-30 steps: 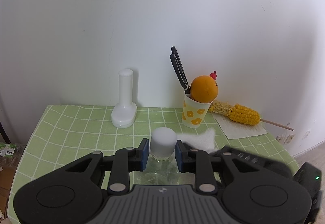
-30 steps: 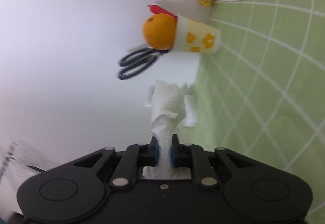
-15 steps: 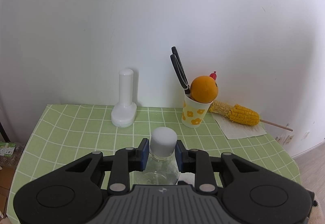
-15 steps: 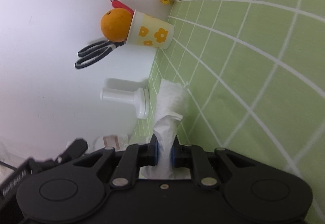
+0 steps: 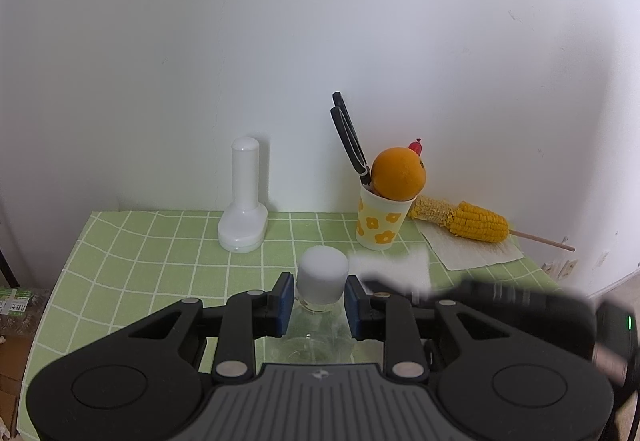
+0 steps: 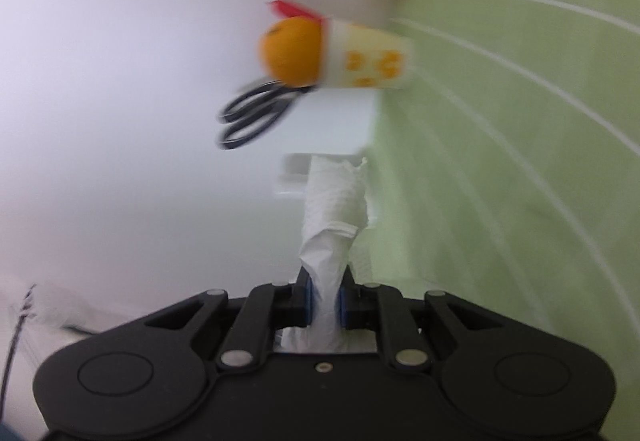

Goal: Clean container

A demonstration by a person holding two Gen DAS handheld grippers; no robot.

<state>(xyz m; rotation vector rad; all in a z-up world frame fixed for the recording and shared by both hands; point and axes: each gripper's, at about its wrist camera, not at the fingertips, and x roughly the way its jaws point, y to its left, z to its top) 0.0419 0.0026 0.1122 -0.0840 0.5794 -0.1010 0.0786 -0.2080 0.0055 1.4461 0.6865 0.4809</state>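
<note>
Here, gripping with both grippers over the green checked surface (image 5: 160, 253).
Left gripper (image 5: 319, 299) clamping the clear container (image 5: 316, 337) below its white cap (image 5: 323, 273); right gripper (image 6: 324, 301) pinching a white tissue (image 6: 334, 217).

No readable text or numbers — box label (image 5: 12, 307) at left edge, too small

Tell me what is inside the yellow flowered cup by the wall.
The flowered cup holds an orange sitting on its rim, black scissors standing handles up, and a red tip behind the orange. The cup's wall and the orange hide everything lower down.
</note>
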